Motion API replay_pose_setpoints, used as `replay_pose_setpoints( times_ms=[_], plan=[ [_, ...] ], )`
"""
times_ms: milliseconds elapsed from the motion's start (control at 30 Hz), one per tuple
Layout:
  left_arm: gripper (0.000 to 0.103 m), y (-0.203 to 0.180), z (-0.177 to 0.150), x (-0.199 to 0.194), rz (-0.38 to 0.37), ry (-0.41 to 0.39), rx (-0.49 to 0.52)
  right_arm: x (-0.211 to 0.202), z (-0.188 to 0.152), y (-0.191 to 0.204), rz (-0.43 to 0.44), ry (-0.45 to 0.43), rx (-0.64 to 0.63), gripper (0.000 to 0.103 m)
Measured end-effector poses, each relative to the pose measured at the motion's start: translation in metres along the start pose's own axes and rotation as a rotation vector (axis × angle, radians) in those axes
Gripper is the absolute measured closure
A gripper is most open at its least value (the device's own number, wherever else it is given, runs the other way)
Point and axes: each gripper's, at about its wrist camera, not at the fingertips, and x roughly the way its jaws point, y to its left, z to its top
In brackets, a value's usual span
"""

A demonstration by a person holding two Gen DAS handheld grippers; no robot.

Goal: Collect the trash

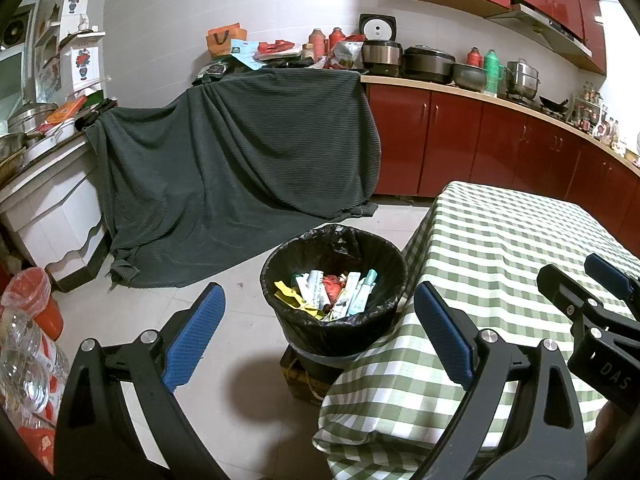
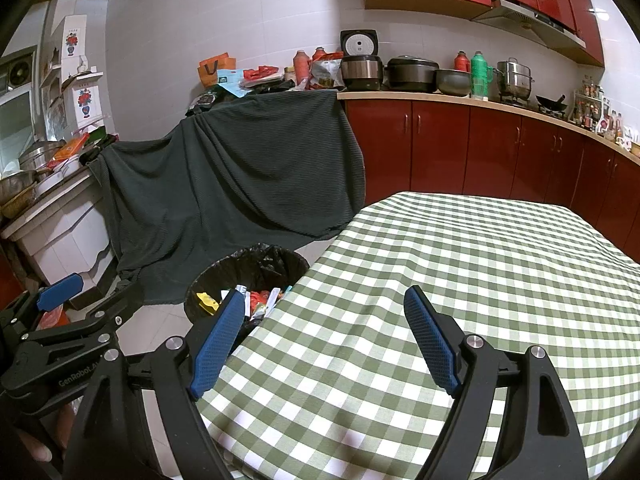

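While both tools hang idle, the round black bin lined with a black plastic bag [image 1: 334,280] sits on the tiled floor against the left edge of the desk draped in green-and-white checked cloth [image 2: 460,280], and it holds the trash: a heap of white, yellow and red wrappers [image 1: 332,292]. The left hand-held gripper [image 1: 320,336] hovers above the bin, blue pads spread apart, nothing between them. The right hand-held gripper [image 2: 324,344] hovers over the cloth, jaws wide apart, carrying nothing. No loose litter shows on the cloth, so I'd judge collecting is at or near its end. Next calls for a scan of the floor, or gathering the bag's rim. Room is open on the pale tiles to the left; the desk corner and a dark green draped sheet [image 1: 240,160] hem the bin in.
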Motion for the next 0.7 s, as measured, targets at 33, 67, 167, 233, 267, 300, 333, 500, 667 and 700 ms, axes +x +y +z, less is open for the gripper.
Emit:
replay_pose_setpoints(
  times_ms=[33, 67, 167, 233, 267, 300, 333, 500, 667, 700],
  plan=[
    [0.01, 0.0004, 0.0001, 0.0001, -0.001, 0.0, 0.002, 0.0001, 0.0, 0.0001, 0.0, 0.0, 0.0, 0.024],
    [0.01, 0.0004, 0.0, 0.0, -0.002, 0.0, 0.002, -0.0001, 0.0, 0.0, 0.0, 0.0, -0.001, 0.024],
    [0.01, 0.0011, -0.0004, 0.0005, 0.0, -0.001, 0.0, 0.0, -0.0001, 0.0, 0.0, 0.001, 0.0, 0.024],
    [0.01, 0.0009, -0.0006, 0.0007, 0.003, -0.002, -0.002, -0.0001, 0.0, 0.0002, -0.001, 0.001, -0.001, 0.024],
    [0.01, 0.0013, -0.0011, 0.0011, 0.005, -0.002, -0.004, 0.0001, 0.0, 0.0003, 0.0, 0.0, 0.0, 0.024],
    [0.01, 0.001, -0.0014, 0.0013, 0.007, -0.003, -0.005, 0.0, 0.0, 0.0003, 0.0, 0.0, 0.0, 0.024],
    [0.01, 0.0019, -0.0017, 0.0012, 0.008, -0.003, -0.006, 0.0001, 0.0001, 0.0004, -0.001, 0.0, -0.001, 0.024],
    [0.006, 0.0029, -0.0027, 0.0014, 0.017, -0.008, -0.008, 0.0001, 0.0001, 0.0006, 0.0, 0.0, -0.001, 0.024],
    [0.006, 0.0027, -0.0018, -0.0013, 0.012, -0.02, -0.011, 0.0002, 0.0001, 0.0012, -0.001, 0.001, 0.0, 0.024],
    [0.006, 0.0029, -0.0018, -0.0013, 0.01, -0.021, -0.01, 0.0001, 0.0001, 0.0013, -0.001, 0.0, 0.0, 0.024]
  ],
)
